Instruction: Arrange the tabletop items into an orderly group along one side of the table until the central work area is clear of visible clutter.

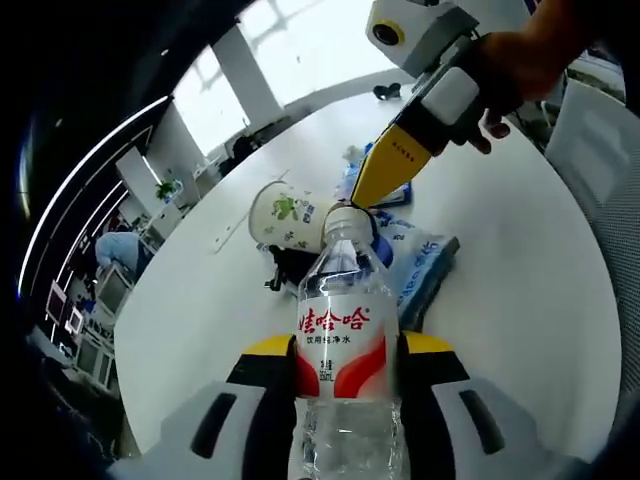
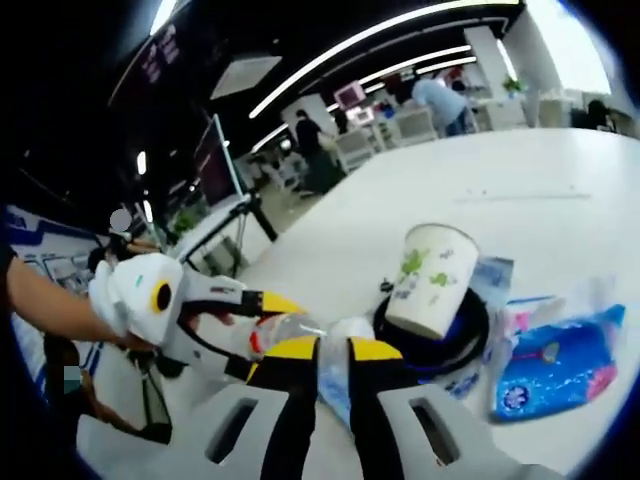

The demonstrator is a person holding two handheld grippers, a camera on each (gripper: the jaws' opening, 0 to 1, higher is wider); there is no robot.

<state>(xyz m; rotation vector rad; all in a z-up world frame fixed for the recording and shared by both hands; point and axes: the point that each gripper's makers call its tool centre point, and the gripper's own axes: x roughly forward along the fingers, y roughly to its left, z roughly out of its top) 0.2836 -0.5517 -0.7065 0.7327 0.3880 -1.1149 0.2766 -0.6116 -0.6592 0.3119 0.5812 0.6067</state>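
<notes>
A clear water bottle with a red-and-white label stands upright between the jaws of my left gripper, which is shut on its body. My right gripper comes in from the upper right, held by a hand, its yellow tips closed on the bottle's white cap. In the right gripper view, my right gripper pinches that cap, and the left gripper holds the bottle from the left. Just behind lie a white paper cup and a blue tissue pack.
The white table stretches far behind the items. A black coiled thing lies under the cup. A grey chair stands at the table's edge. Desks, monitors and people fill the office behind.
</notes>
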